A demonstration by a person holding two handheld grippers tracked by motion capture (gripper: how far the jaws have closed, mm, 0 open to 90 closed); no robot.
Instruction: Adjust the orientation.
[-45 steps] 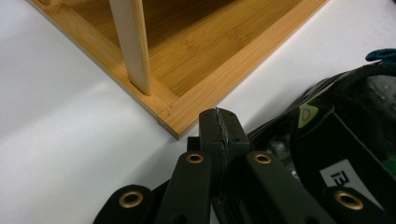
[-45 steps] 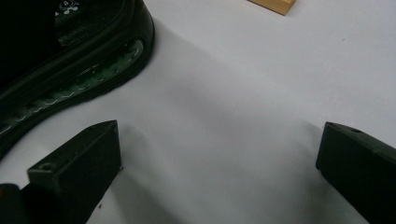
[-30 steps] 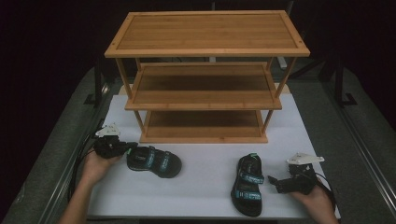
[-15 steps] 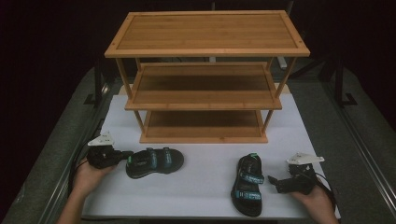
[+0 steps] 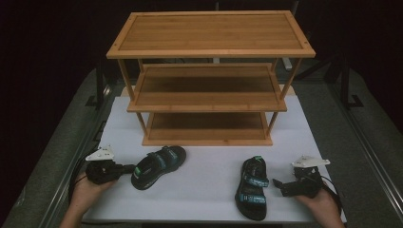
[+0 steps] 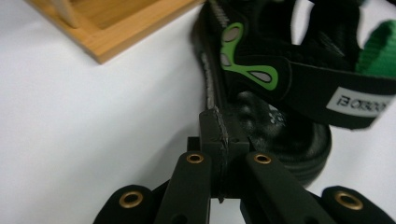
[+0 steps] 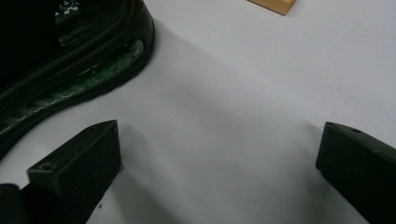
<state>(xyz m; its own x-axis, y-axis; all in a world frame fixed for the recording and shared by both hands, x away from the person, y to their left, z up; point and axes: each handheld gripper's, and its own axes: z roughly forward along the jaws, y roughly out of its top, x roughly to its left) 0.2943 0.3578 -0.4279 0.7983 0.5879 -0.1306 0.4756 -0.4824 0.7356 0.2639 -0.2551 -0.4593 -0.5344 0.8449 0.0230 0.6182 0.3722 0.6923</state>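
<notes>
A black sandal with green and teal straps [image 5: 158,166] lies on the white table cover [image 5: 209,175] at the left, just in front of the wooden rack's bottom shelf, its toe angled toward the rack and its heel toward the person. The left gripper [image 5: 127,168] has its jaws pressed together on the heel end of this sandal; in the left gripper view the closed jaw tips [image 6: 219,140] meet at the sole's edge beside the heel strap [image 6: 322,98], though the close, blurred picture makes it hard to tell how much of the sole sits between them. The left hand [image 5: 88,190] holds that gripper low over the cover. Well apart to the right lies a second sandal [image 5: 252,186] of the same kind, its toe also toward the rack. The right gripper [image 5: 280,184] rests just beside it, its jaws spread wide and holding nothing; in the right gripper view bare cover lies between them and the second sandal's sole [image 7: 70,70] is off to one side. Behind both stands the three-tier wooden rack [image 5: 209,80], with nothing on its shelves.
</notes>
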